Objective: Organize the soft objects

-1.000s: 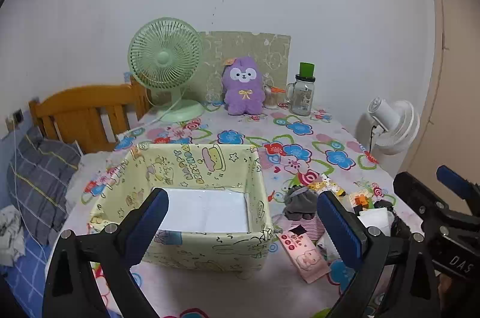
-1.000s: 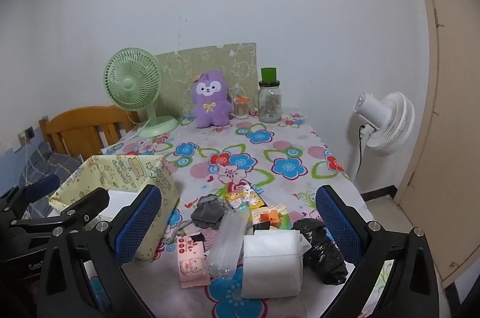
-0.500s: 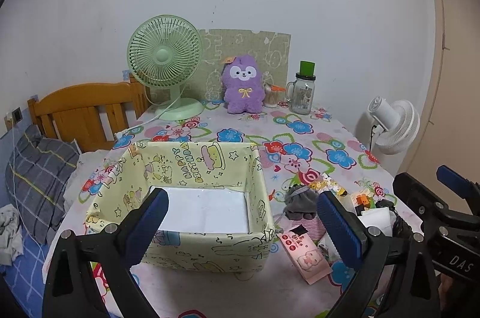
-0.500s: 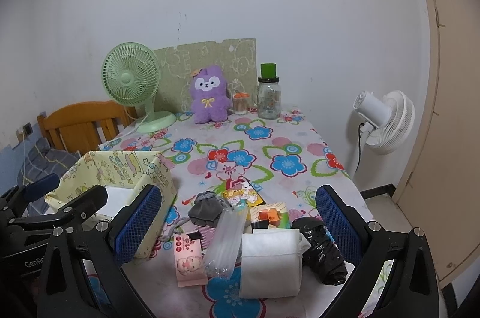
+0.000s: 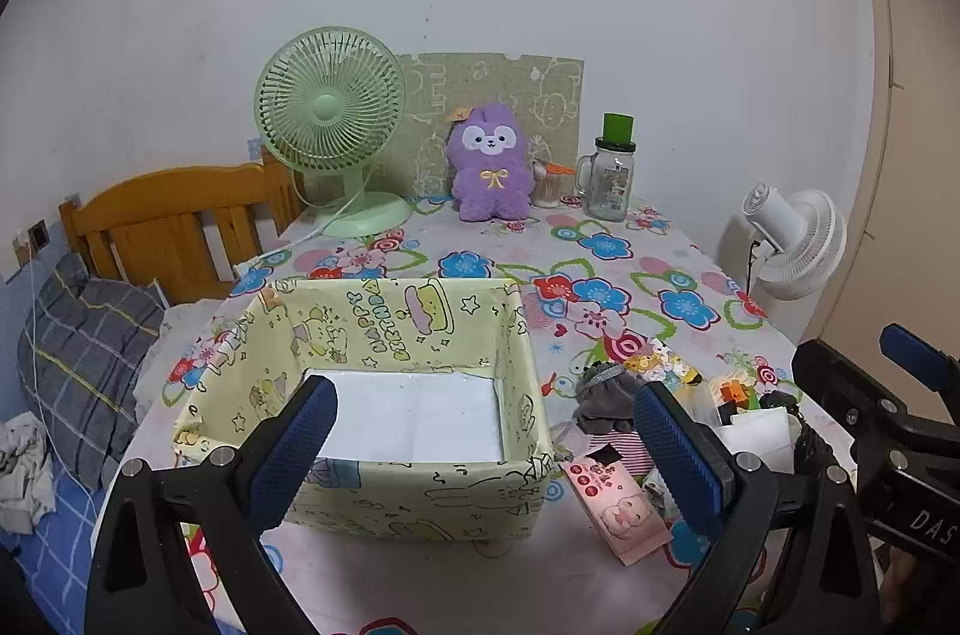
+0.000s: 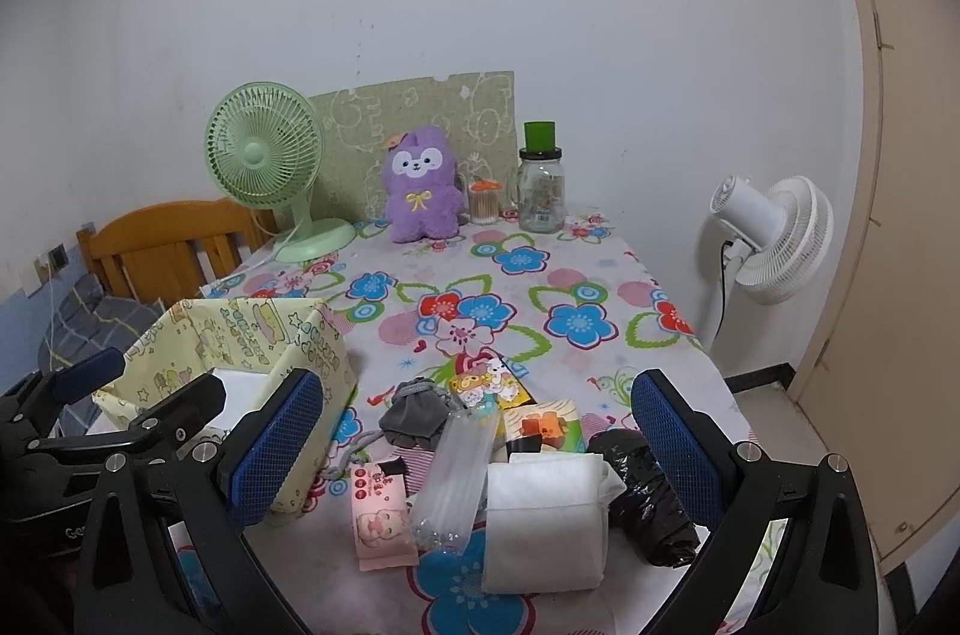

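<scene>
Both grippers hover over the near edge of a table [image 6: 528, 287] covered in a flowered cloth. The left gripper [image 5: 480, 449] has its fingers spread wide, holding nothing, in front of a pale yellow box [image 5: 414, 500] that stands near the table's left edge. The box's inner wall reads "HAPPY BIRTHDAY"; its bottom is white.

The right gripper [image 6: 474, 443] is also spread wide and holds nothing, above a pile just to the right of the box. In the pile lie a folded white cloth [image 6: 543, 521], a black plastic bag [image 6: 651, 497] touching its right side, a gray pouch [image 6: 414, 413], a clear plastic packet [image 6: 453, 476], a pink packet [image 6: 381, 515] with a cartoon pig, and small printed cards [image 6: 486, 383]; their writing is too small to read.

The middle of the table is open cloth. Along the far edge, by the wall, stand a green fan [image 5: 330, 125], a purple plush toy [image 5: 491, 167] and a glass jar [image 5: 609, 179] with a green lid. A white fan [image 6: 774, 239] stands on the floor past the right edge; a wooden bed frame [image 5: 174, 215] sits to the left.
</scene>
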Tool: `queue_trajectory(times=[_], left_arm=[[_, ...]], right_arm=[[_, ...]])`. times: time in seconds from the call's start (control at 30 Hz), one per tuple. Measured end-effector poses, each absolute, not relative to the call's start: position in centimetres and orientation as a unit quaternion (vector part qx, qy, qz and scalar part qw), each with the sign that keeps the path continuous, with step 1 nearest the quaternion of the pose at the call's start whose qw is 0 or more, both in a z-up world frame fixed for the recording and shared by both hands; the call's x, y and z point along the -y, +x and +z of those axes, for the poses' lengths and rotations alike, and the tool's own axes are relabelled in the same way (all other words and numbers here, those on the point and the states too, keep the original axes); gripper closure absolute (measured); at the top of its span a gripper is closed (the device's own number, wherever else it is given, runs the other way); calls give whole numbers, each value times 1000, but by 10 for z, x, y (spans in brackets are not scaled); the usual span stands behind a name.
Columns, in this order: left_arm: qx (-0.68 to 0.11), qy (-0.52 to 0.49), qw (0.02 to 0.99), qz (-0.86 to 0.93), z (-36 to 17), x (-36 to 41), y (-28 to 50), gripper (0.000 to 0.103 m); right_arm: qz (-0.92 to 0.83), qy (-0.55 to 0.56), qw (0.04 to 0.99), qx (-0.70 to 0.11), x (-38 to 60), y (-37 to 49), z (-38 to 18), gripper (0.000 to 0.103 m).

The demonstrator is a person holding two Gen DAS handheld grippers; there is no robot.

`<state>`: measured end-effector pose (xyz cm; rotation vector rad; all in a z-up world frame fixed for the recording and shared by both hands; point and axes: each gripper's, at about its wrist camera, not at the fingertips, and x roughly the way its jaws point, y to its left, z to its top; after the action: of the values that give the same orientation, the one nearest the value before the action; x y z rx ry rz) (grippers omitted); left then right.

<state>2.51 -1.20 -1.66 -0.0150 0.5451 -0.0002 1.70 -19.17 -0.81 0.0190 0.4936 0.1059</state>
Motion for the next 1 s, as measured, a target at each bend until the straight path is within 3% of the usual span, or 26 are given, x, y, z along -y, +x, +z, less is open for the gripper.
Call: queue_trajectory(times=[1.0], left_arm=[[-262,-1,965,-5,-13,17,20,5]], right_arm=[[51,10,968,-247,196,17,-9,0]])
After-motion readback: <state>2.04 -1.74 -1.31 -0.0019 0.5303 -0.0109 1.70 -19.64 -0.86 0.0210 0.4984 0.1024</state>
